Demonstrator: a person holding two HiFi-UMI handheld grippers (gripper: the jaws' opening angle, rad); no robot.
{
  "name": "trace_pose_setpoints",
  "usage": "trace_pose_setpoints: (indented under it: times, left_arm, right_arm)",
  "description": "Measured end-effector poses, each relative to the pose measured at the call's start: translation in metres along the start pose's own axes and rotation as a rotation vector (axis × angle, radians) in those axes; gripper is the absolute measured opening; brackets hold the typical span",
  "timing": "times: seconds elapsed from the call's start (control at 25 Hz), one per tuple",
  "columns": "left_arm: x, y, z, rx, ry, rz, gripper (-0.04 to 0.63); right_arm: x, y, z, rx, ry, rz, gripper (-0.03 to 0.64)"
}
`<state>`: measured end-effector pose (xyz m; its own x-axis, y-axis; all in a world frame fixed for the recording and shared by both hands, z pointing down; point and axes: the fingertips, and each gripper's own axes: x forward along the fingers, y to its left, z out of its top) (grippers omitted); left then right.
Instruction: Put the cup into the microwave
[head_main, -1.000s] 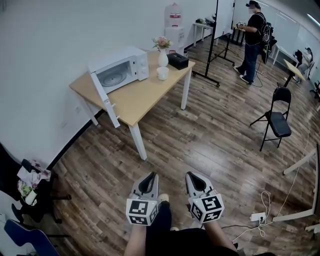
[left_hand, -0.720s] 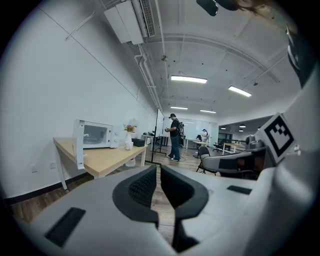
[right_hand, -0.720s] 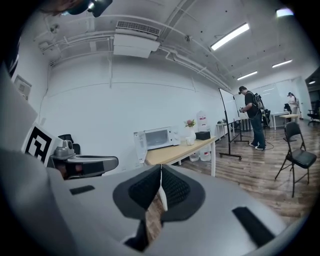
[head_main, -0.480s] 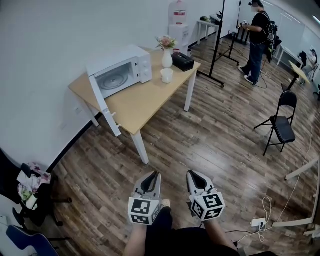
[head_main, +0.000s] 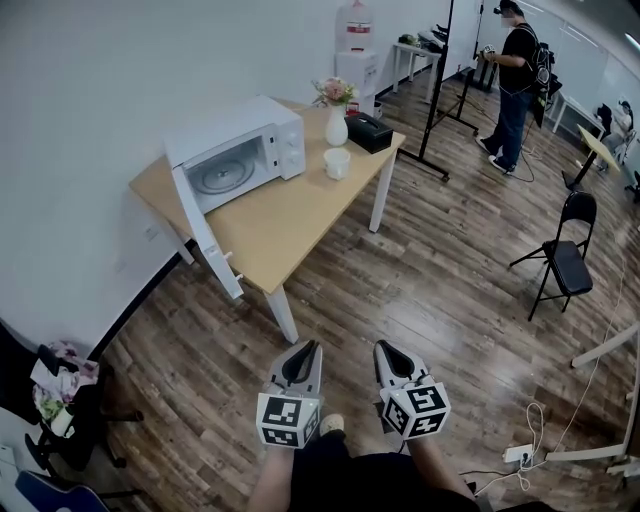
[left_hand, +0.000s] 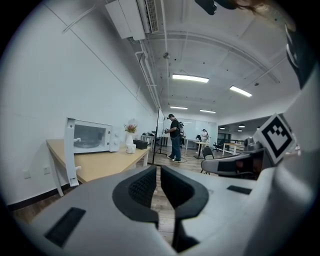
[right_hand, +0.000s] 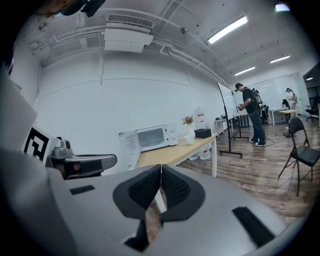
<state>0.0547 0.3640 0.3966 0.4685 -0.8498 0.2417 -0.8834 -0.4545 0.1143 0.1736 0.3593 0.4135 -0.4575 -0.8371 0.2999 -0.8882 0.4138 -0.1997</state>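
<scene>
A small white cup (head_main: 338, 162) stands on the wooden table (head_main: 290, 215), to the right of the white microwave (head_main: 235, 150), whose door (head_main: 205, 240) hangs open at its left. Both grippers are held side by side over the floor, well short of the table and pointing at it. My left gripper (head_main: 305, 347) is shut and holds nothing; only a thin slit shows between its pads. My right gripper (head_main: 385, 348) is shut and empty, its pads meeting. The cup (left_hand: 131, 148) and microwave (left_hand: 92, 137) show far off in the left gripper view (left_hand: 158, 168), and the cup (right_hand: 189, 141) likewise in the right gripper view (right_hand: 161, 167).
A white vase with flowers (head_main: 337, 125) and a black box (head_main: 370, 132) stand behind the cup. A person (head_main: 515, 70) stands at the far right by a stand pole. A black folding chair (head_main: 565, 255) is at the right, and a cluttered chair (head_main: 60, 390) at the lower left.
The table and microwave have drawn nearer and lower in the head view as I walk toward them. Both grippers keep their place before me, still shut.
</scene>
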Motion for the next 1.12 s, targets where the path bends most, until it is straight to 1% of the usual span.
trace_pose_setpoints:
  times: [0.28, 0.6, 0.96, 1.12]
  left_arm:
    - [0.021, 0.031, 0.005, -0.004, -0.003, 0.005, 0.006]
    - [0.031, 0.050, -0.003, -0.017, 0.017, 0.000, 0.006]
    - [0.027, 0.039, -0.013, -0.042, 0.036, -0.024, 0.006]
    - [0.025, 0.037, -0.023, -0.052, 0.052, -0.024, 0.006]
  right_arm:
    - [0.036, -0.001, 0.006, -0.008, 0.011, -0.011, -0.006]
    - [0.057, 0.002, -0.001, 0.033, 0.025, -0.017, -0.006]
    - [0.042, -0.002, -0.013, 0.058, 0.058, -0.048, -0.006]
    - [0.042, -0.001, -0.022, 0.066, 0.072, -0.043, -0.006]
